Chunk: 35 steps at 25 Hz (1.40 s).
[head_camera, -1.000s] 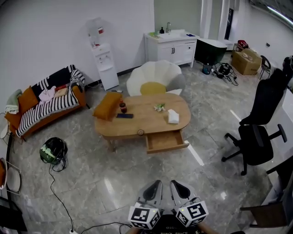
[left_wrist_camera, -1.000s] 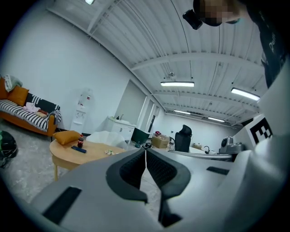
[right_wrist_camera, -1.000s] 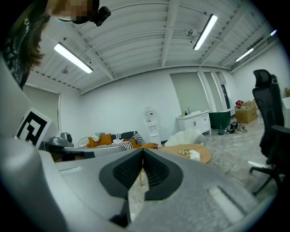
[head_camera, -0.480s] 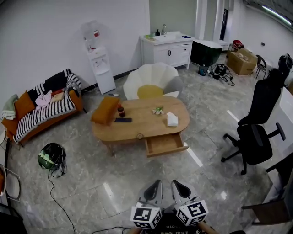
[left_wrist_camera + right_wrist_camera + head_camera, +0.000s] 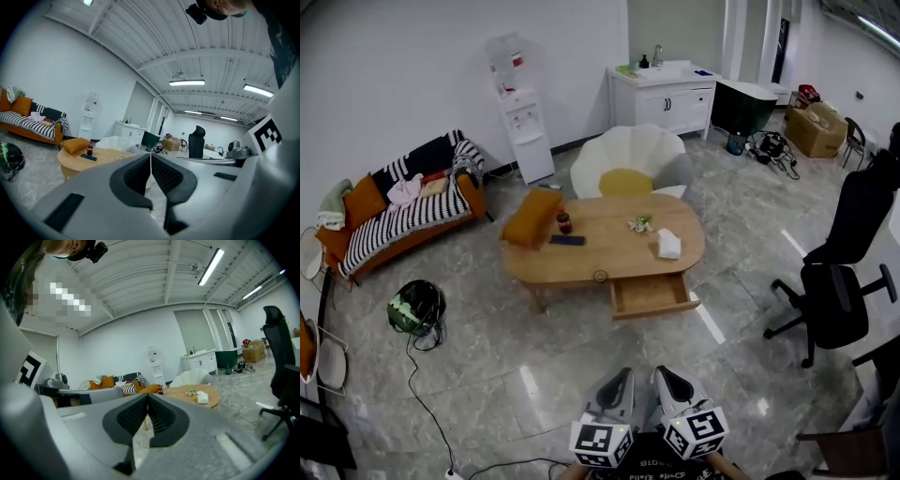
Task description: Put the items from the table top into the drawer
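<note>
Big open room, half lounge, half office.
- Far left: striped sofa (image 5: 403,214) on a white wall, water dispenser (image 5: 517,112) beside it.
- Middle: oval wooden table (image 5: 609,253), white shell chair (image 5: 628,161) behind.
- Far: white cabinet (image 5: 667,101).
- Right: black office chair (image 5: 855,220), cardboard box (image 5: 825,129).
- Grey tiled floor (image 5: 487,375), strip lights (image 5: 186,83) overhead.

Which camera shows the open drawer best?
The head view: it looks down into the drawer, pulled out of the table. Both gripper views show the table nearly edge-on, and I can't make out the drawer there.

Empty tongs (image 5: 150,155) closed, wooden table (image 5: 74,160) beyond
</note>
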Available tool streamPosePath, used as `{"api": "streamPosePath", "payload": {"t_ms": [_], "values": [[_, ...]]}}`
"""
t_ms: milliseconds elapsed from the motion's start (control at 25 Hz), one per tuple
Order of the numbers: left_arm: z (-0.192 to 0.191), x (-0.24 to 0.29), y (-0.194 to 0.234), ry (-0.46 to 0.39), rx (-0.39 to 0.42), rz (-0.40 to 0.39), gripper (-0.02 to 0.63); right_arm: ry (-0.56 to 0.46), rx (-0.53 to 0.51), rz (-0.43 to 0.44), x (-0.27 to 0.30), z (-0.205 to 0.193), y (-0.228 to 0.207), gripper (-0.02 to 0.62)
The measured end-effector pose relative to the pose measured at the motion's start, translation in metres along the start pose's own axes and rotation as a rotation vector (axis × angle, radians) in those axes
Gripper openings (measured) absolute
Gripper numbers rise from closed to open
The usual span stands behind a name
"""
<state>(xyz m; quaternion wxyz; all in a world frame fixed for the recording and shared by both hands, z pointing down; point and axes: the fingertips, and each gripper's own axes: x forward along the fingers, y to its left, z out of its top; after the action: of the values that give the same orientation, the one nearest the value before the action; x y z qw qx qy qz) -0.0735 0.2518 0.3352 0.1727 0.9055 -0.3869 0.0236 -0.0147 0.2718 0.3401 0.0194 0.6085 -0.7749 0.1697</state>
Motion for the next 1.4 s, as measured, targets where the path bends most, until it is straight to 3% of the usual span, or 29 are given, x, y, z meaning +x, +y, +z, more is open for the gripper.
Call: {"api": "streamPosePath", "payload": {"t_ms": [600, 1040, 1400], "values": [[-0.001, 0.091, 0.018, 0.055, 0.04, 0.136, 0.017, 0.086, -0.036, 0.076, 0.074, 0.014, -0.064, 0.005], [0.013, 0.171, 0.044, 0.055, -0.001, 0.262, 0.017, 0.135, -0.07, 0.204, 0.141, 0.046, -0.115, 0.005], [0.024, 0.214, 0.047, 0.043, 0.024, 0.328, 0.017, 0.165, -0.074, 0.3, 0.175, 0.057, -0.142, 0.005]]}}
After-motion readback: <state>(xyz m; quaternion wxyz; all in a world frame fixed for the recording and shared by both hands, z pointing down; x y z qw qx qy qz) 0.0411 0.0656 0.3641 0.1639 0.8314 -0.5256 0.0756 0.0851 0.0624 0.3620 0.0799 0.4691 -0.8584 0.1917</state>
